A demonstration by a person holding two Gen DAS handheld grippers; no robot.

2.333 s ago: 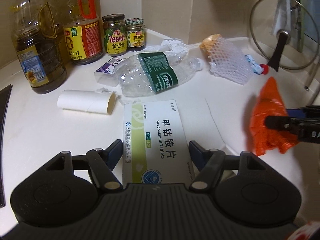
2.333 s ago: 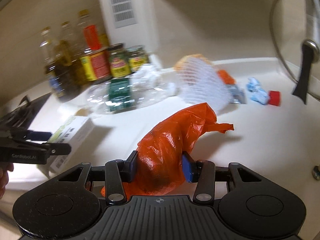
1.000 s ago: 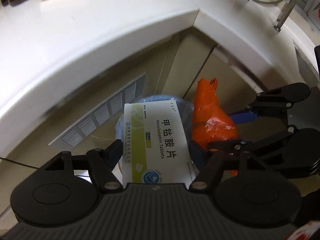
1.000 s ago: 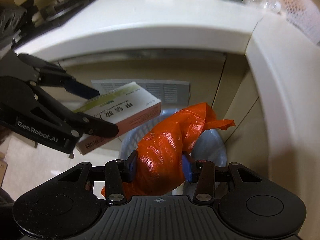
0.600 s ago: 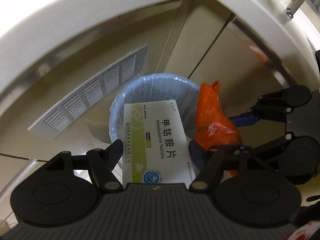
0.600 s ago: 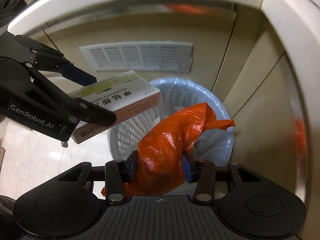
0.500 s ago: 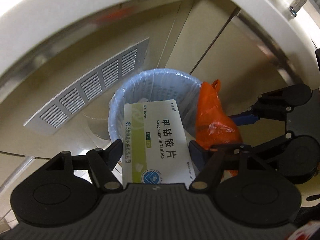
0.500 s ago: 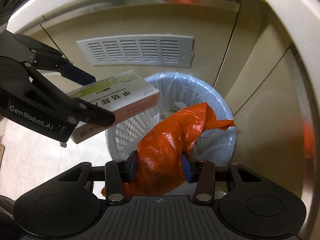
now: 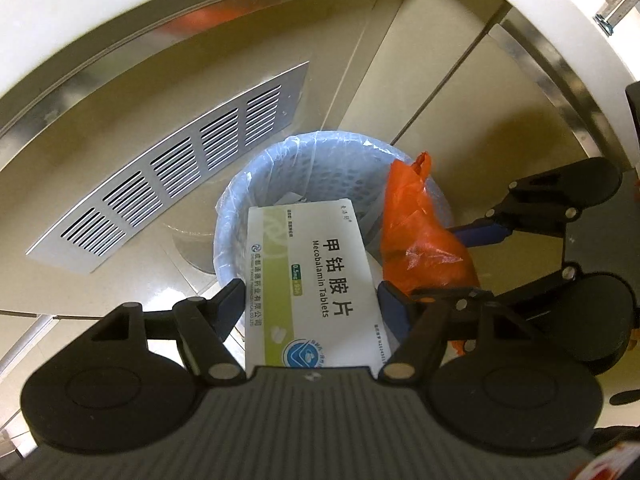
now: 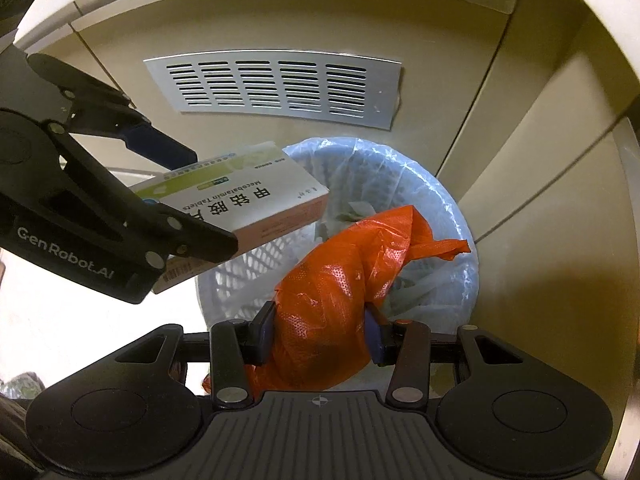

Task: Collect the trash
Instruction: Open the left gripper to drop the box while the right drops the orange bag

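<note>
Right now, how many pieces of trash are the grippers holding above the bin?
2. The medicine box is in the left gripper; the orange plastic bag is in the right gripper. Both hang over the lined basket.

The near end of the medicine box is hidden behind the left gripper's body, and its small print is too fine to read. The lower end of the orange plastic bag disappears behind the right gripper's housing, while both items cover most of the inside of the lined waste basket; pale scraps at its bottom cannot be identified, and the countertop edge is blurred
</note>
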